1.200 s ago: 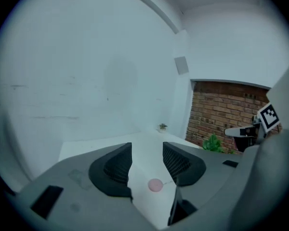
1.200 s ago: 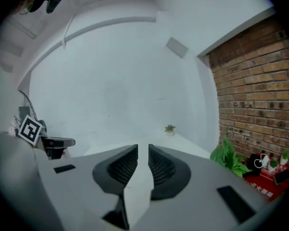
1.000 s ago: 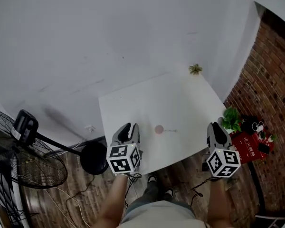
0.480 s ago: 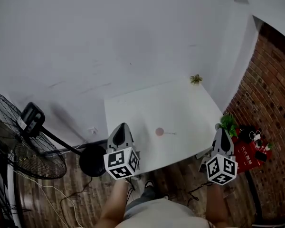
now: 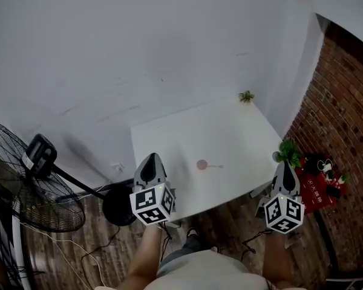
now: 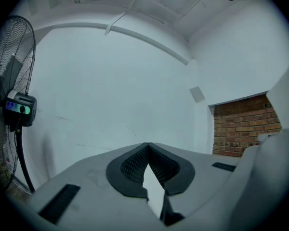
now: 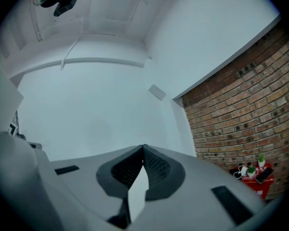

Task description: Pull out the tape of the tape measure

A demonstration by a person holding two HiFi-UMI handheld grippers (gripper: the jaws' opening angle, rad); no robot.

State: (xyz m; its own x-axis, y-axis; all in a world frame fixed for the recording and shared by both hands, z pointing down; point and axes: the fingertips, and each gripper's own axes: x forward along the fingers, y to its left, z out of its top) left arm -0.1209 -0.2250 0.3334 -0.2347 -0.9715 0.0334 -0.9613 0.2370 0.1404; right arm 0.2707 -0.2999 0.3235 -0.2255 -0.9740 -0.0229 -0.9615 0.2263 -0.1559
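Pink tape measure [image 5: 202, 165] lies on the table [image 5: 230, 132]; left gripper [image 5: 151, 157] and right gripper [image 5: 284, 165] have fingers together, empty.

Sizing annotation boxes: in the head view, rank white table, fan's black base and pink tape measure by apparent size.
1. white table
2. black base (on the floor, farther off)
3. pink tape measure

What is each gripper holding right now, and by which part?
Nothing. The left gripper and the right gripper are both shut with nothing between their jaws. The pink tape measure lies untouched on the white table.
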